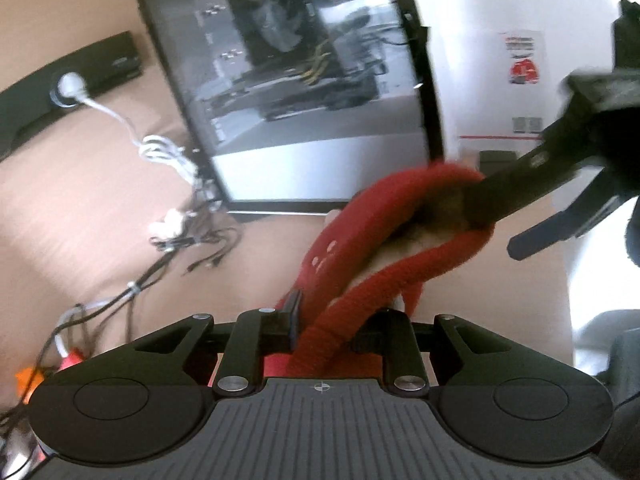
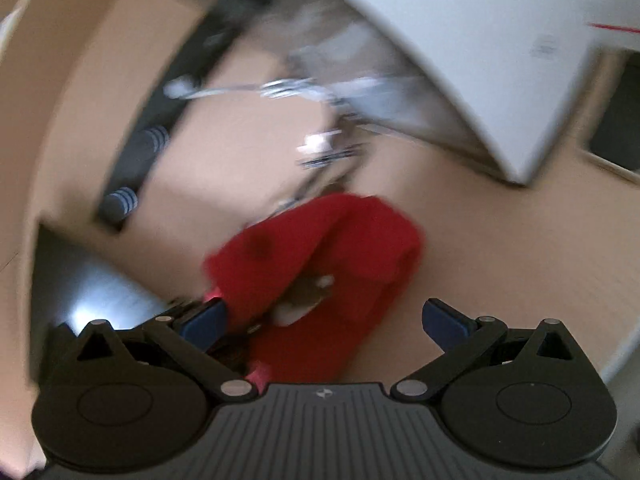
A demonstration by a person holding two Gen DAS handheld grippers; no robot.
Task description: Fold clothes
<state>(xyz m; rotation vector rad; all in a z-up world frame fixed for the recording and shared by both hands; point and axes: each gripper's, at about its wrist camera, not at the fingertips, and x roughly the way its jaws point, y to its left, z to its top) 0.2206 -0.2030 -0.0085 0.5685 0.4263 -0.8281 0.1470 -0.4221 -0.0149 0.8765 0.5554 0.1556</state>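
Nearest, we note our left gripper [image 1: 320, 320] clenched on a band of the red garment [image 1: 360, 240], which rises from between its pads. Our right gripper [image 2: 326, 320] is released, blue pads [image 2: 444, 322] wide apart, with the red cloth just ahead and partly between them. In the left view one black finger [image 1: 500, 188] of the right gripper pokes into the garment's opening, the other clear of it.

Beyond, a cable tangle [image 1: 180, 216] litters the tan tabletop [image 1: 80, 208] on the left; bare tabletop lies to the right. Farther back stand a glass-sided computer case [image 1: 288, 92] and a black power strip [image 1: 60, 96].

The right view is badly blurred; only the left view shows the case's contents and a label [image 1: 524, 60] on the white box [image 1: 480, 20].
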